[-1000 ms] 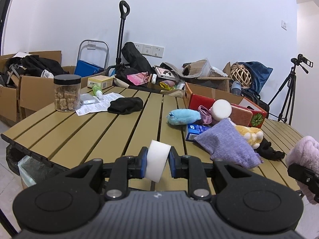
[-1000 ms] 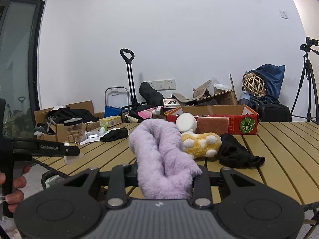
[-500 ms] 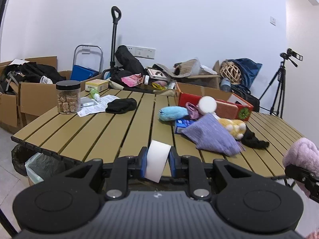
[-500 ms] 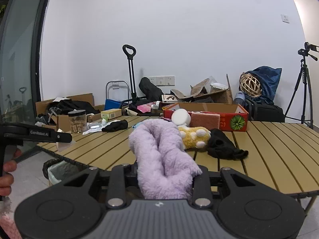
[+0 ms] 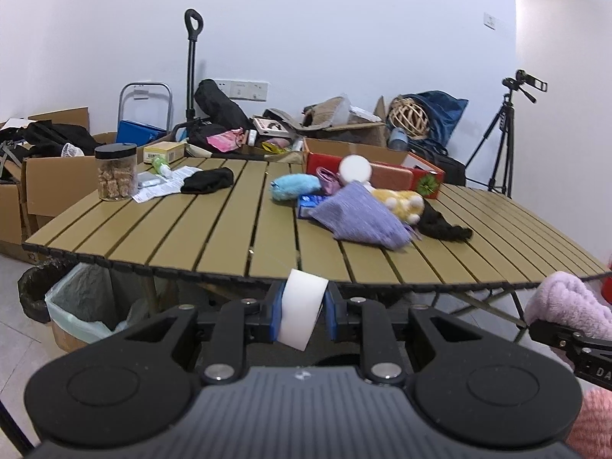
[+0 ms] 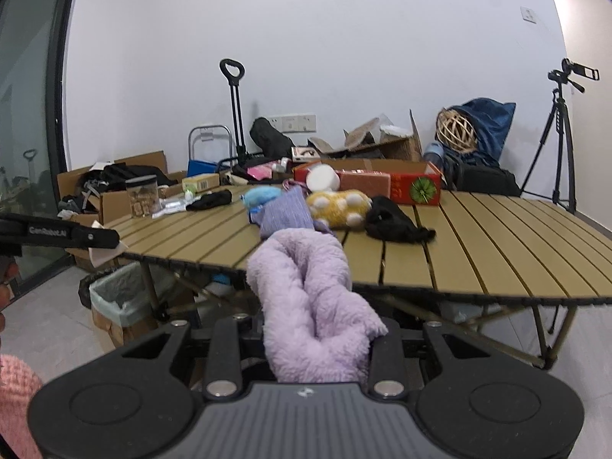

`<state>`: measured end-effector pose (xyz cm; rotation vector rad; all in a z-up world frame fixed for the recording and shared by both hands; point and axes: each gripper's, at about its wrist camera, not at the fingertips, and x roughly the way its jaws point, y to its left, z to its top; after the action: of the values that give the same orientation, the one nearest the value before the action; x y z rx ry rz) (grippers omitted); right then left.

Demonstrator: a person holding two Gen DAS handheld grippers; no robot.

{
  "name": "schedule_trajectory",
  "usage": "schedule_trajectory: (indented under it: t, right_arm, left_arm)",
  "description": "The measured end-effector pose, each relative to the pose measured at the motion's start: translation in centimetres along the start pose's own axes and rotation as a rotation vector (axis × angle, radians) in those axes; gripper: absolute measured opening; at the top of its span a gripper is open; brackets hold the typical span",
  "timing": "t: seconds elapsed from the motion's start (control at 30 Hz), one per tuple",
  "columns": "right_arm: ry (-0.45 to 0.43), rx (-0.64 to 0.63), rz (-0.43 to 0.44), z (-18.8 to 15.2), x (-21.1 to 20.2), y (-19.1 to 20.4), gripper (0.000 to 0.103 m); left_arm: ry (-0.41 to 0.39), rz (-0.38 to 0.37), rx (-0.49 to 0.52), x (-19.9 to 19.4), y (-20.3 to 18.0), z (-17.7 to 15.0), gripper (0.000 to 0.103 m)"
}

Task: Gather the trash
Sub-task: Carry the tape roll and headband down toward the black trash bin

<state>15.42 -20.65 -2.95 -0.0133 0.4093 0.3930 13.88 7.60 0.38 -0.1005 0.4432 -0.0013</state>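
Note:
My left gripper point(image 5: 302, 311) is shut on a white foam block point(image 5: 302, 313), held in the air in front of the slatted table's point(image 5: 229, 229) near edge. My right gripper point(image 6: 317, 338) is shut on a fluffy lilac sock point(image 6: 311, 302) that bulges up between its jaws; the sock point(image 5: 566, 302) also shows at the right of the left wrist view. A bin with a pale green liner point(image 5: 82, 306) stands on the floor under the table's left corner, low and left of both grippers; the bin point(image 6: 118, 296) is in the right wrist view too.
On the table lie a purple cloth point(image 5: 363, 214), a yellow plush point(image 5: 399, 201), black cloths point(image 5: 443, 225), a blue plush point(image 5: 294, 185), a jar point(image 5: 116, 172), papers and a red box point(image 5: 386, 172). Cardboard boxes, a trolley and a tripod point(image 5: 505, 134) line the wall.
Both grippers have drawn back from the table with their loads still held; the table edge now lies ahead of them and the bin has come into fuller view.

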Motion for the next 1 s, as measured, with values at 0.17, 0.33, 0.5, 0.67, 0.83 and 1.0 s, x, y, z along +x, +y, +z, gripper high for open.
schedule_trajectory:
  t: [0.17,0.33,0.5,0.67,0.83,1.0]
  right_arm:
    - [0.059,0.022,-0.002,-1.6,-0.7,-0.4,0.031]
    - [0.122,0.024,0.003,-3.0,-1.1,-0.1,0.031]
    - [0.199,0.030,0.007,-4.3,-0.9,0.3,0.031]
    - [0.261,0.026,0.008,-5.3,-0.6,0.8,0.031]
    - [0.319,0.017,0.009,-5.9,0.1,1.2,0.031]
    - [0.378,0.008,0.008,-6.6,1.0,1.6,0.031]
  left_arm:
    - [0.028,-0.022,0.017,-1.3,-1.1,-1.8,0.022]
    - [0.065,-0.037,0.025,-2.2,-1.7,-3.6,0.022]
    - [0.118,-0.044,0.026,-2.1,-2.1,-5.4,0.022]
    - [0.172,-0.057,0.031,-1.9,-2.4,-7.2,0.022]
    - [0.217,-0.053,0.031,-1.4,-2.4,-8.5,0.022]
    - [0.252,-0.049,0.027,-0.9,-2.3,-9.4,0.022]
